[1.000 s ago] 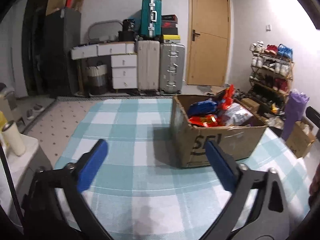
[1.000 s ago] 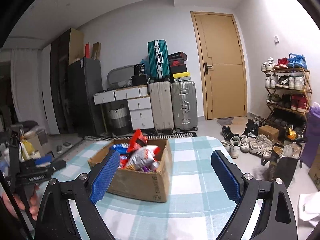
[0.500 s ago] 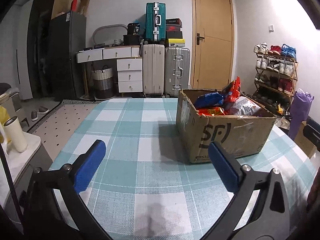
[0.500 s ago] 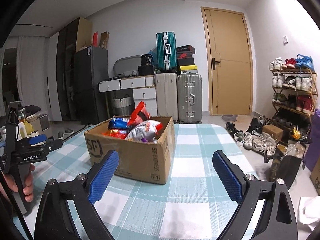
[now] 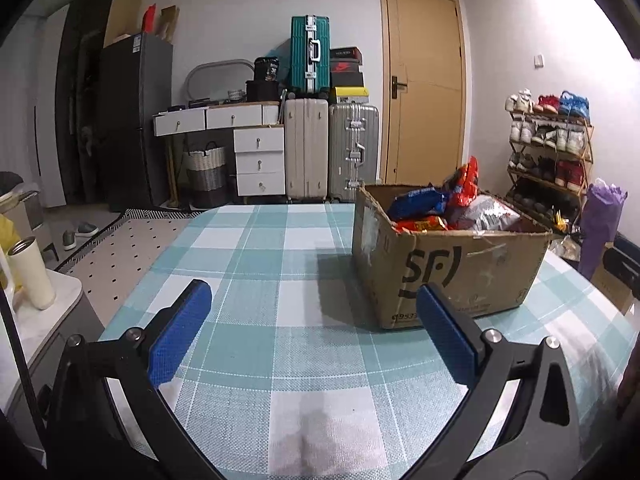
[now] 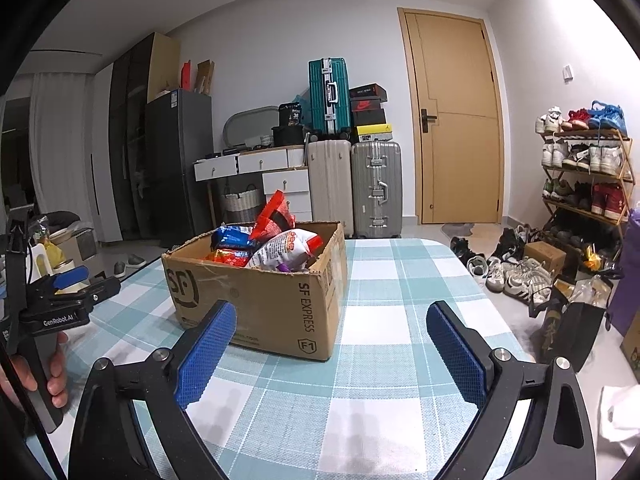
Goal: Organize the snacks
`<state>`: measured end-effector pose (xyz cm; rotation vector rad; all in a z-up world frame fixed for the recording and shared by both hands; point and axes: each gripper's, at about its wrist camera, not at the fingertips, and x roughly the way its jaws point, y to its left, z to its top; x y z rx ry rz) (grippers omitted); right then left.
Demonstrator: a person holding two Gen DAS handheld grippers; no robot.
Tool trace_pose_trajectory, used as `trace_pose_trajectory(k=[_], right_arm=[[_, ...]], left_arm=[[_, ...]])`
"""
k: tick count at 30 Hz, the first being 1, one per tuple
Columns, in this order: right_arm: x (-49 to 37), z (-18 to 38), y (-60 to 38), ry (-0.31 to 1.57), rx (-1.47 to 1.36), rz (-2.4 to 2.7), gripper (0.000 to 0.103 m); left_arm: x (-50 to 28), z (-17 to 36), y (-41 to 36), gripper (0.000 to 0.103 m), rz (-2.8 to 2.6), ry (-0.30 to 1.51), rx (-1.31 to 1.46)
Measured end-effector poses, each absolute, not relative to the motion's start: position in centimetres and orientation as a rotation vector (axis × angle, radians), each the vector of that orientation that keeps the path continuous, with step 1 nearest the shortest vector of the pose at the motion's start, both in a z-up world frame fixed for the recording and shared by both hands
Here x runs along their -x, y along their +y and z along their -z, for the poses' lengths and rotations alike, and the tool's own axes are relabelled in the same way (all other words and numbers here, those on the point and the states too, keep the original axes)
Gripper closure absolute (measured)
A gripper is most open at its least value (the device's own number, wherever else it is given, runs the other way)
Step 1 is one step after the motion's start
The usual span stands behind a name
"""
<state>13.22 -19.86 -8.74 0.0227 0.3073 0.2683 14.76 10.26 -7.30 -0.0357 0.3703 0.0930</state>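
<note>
Both views have been lowered toward the surface (image 5: 280,360). The box (image 6: 272,300) lies ahead-left of the nearer right hand-held gripper (image 6: 332,356); both hand-held grippers are held apart, the left hand-held gripper (image 5: 312,336) included.

Teal-and-white checked tablecloth (image 5: 256,240); brown cardboard box (image 6: 280,300) holding red, blue and silver snack bags (image 6: 288,246); blue gripper pads (image 6: 206,354).

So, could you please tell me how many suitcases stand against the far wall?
3: a beige suitcase and a silver suitcase side by side on the floor, and a teal suitcase stacked above them. Others may be hidden behind.
</note>
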Motion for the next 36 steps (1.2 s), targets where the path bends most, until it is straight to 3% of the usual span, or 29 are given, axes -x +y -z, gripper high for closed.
trace_pose_trajectory(k=[4, 36], right_arm=[[-12.95, 8.79, -19.27, 0.299, 0.015, -0.264, 0.004], [-12.63, 9.13, -19.28, 0.299, 0.025, -0.272, 0.001]], left_arm=[[-13.68, 6.99, 9.69, 0.001, -0.086, 0.306, 0.009], [-13.96, 7.23, 9.88, 0.001, -0.064, 0.306, 0.012]])
